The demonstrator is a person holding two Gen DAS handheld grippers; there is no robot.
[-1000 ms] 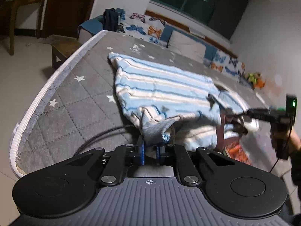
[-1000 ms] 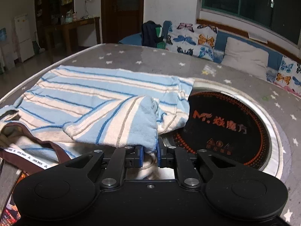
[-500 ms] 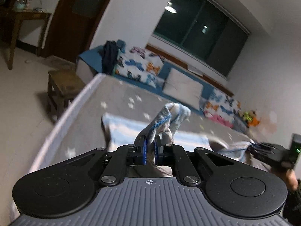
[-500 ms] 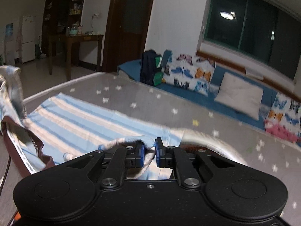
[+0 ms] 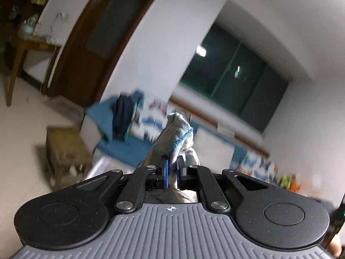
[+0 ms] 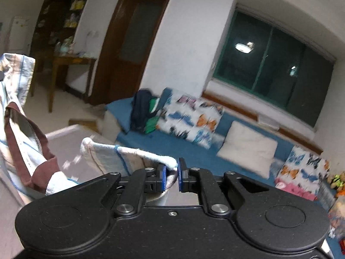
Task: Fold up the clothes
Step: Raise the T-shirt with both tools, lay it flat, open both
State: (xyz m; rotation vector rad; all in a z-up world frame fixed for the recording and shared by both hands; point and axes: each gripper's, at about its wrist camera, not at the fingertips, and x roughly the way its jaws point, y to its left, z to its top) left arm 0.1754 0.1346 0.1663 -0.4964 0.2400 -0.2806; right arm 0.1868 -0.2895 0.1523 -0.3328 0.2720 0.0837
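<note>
1. Right wrist view: the striped garment is the biggest thing close to the camera. It hangs in the air at the left of the frame, pale blue and cream stripes with a dark brown band along its neckline, and a fold of it runs across to the middle of the picture.
2. Behind it a blue sofa stretches along the far wall under a dark window, carrying butterfly-print cushions, a plain white pillow and a dark backpack at its left end.
3. A brown door stands left of the window, with a wooden table further left.
4. A grey padded surface shows low down, below the hanging cloth.
5. The right gripper has its blue-padded tongs pinched together on a white hem edge of the garment, which rises out of them toward the left.
6. In the left wrist view, which is motion-blurred, the left gripper is likewise clamped tight on a bunched grey-blue corner of the same garment, the cloth standing up above the pads.
7. A small wooden stool sits on the floor to the left there, beside the sofa end.
</note>
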